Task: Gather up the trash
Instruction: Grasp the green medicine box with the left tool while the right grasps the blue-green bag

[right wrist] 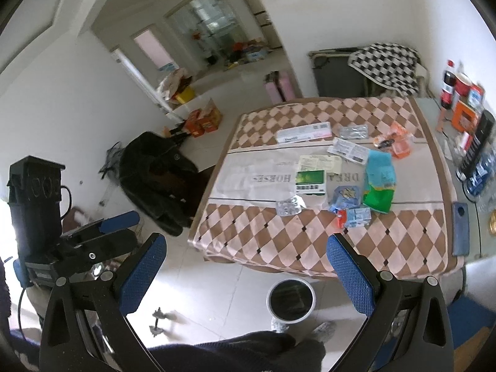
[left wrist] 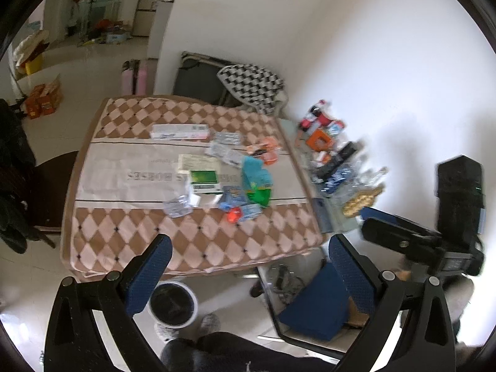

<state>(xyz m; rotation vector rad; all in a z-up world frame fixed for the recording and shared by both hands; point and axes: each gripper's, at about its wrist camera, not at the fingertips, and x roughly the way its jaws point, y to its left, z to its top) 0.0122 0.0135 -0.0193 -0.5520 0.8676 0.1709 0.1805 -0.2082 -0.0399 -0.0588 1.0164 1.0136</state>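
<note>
Trash is all bunched up in the middle of the table (right wrist: 356, 241), on that diamond-pattern cloth, so you've got one tight cluster to work through rather than stuff scattered everywhere. You're holding both grippers high and back from the near edge, looking down, which I'd guess is just you sizing things up before going in. Your left gripper (left wrist: 248, 263) is spread wide with nothing between the blue pads, and your right gripper (right wrist: 245, 263) is the same, fully open and empty. The bin (right wrist: 291, 300) sits on the floor just below the near table edge, right by your feet, so every drop should be a short trip down; from what I can see its dark inside looks empty, though it's hard to be sure. In the pile: a green and white box (right wrist: 311, 181), a blister pack (right wrist: 288, 207) just beside it toward you, a blue-green pouch (right wrist: 379, 186), a small blue carton (right wrist: 358, 217) with something red touching it, orange wrappers (right wrist: 396, 142) at the far side, and a long white box (right wrist: 303, 133) farthest off. The bottles and boxes (left wrist: 334, 155) crowded along the wall side look like kept stuff, not trash, so I'd leave those alone. Nearest items first is probably the easy play.
</note>
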